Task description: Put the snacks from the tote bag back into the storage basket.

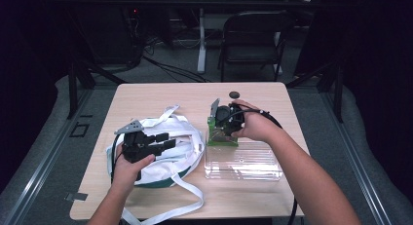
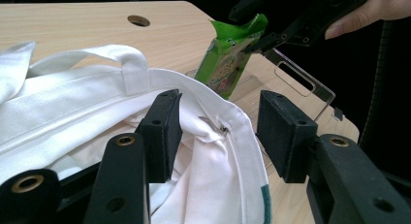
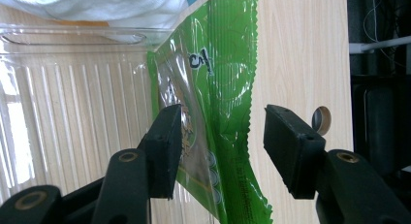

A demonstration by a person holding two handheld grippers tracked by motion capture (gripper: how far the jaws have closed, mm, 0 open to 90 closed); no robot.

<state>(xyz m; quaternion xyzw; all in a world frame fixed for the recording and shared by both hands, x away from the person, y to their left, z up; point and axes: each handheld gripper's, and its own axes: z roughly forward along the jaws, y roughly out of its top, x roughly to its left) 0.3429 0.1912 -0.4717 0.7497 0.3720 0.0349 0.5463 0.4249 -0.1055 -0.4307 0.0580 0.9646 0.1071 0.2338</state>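
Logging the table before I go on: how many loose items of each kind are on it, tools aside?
White cloth tote bag with long straps: 1
Green crinkly plastic snack packet: 1
Clear ribbed plastic tray: 1
Total: 3

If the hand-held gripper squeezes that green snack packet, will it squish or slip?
The green snack packet looks like thin, glossy film, so it would probably crinkle and flex rather than hold stiff. Its shiny skin may slide between the right hand-held gripper pads. It seems light, so likely easy to lift.

Matt pale wood-look bench; soft white cloth bag; glossy green packet, probably plastic film; clear ribbed plastic tray.
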